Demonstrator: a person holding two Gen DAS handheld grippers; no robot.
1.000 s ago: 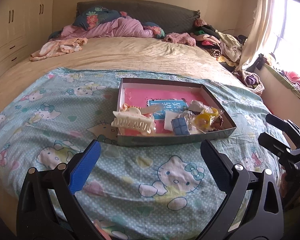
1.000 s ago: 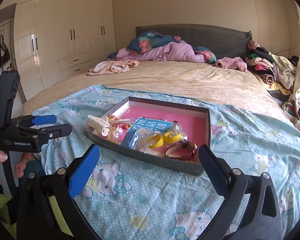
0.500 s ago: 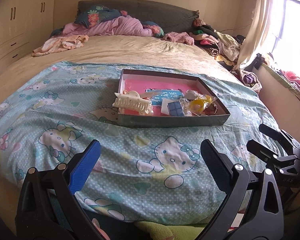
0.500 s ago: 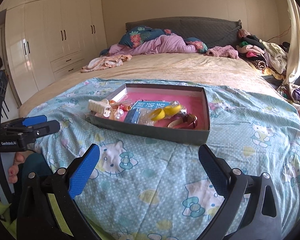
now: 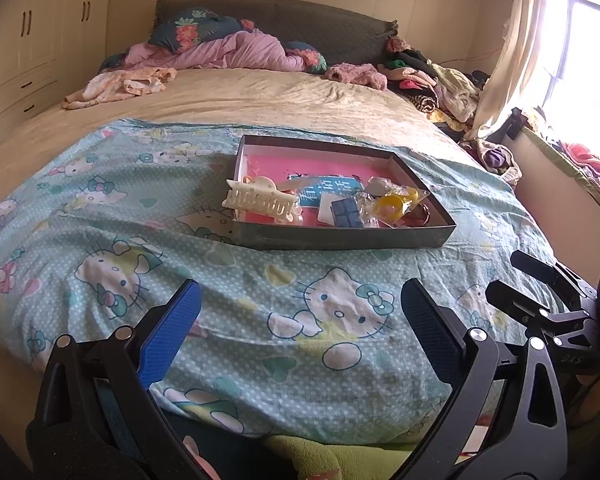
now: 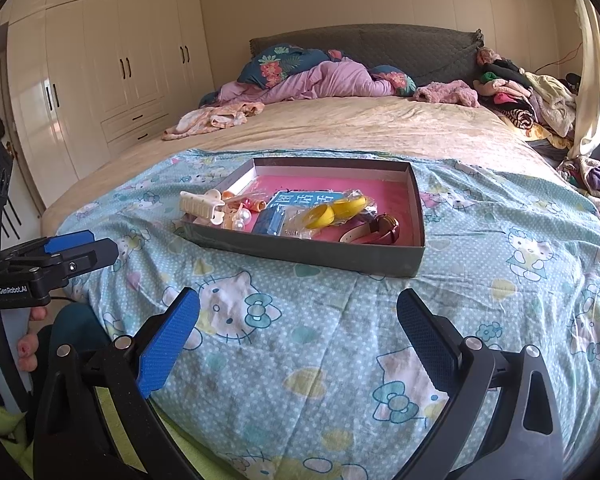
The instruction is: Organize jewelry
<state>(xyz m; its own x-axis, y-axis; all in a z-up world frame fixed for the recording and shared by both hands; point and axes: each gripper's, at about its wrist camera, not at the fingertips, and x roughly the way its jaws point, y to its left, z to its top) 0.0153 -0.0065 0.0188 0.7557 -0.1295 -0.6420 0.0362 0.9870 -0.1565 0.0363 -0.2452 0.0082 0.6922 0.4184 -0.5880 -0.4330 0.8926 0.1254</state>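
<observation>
A shallow grey box (image 5: 340, 238) with a pink floor lies on the blue cartoon-cat blanket; it also shows in the right wrist view (image 6: 300, 252). In it are a cream hair claw (image 5: 260, 199) (image 6: 199, 206), a blue packet (image 5: 344, 213), yellow rings in a clear bag (image 5: 392, 204) (image 6: 334, 210) and a red watch (image 6: 380, 230). My left gripper (image 5: 300, 312) is open and empty, well short of the box, near the bed's edge. My right gripper (image 6: 298, 320) is open and empty, also short of the box. Each gripper shows at the side of the other's view.
The blanket (image 5: 140, 240) covers the near half of a beige bed. Pillows and a pink quilt (image 5: 220, 48) lie at the headboard. A clothes pile (image 6: 532, 100) is at the far right by the curtain. White wardrobes (image 6: 100, 80) stand on the left.
Both grippers have pulled back from the box toward the bed's near edge, so the box looks farther off. Both stayed open and empty.
</observation>
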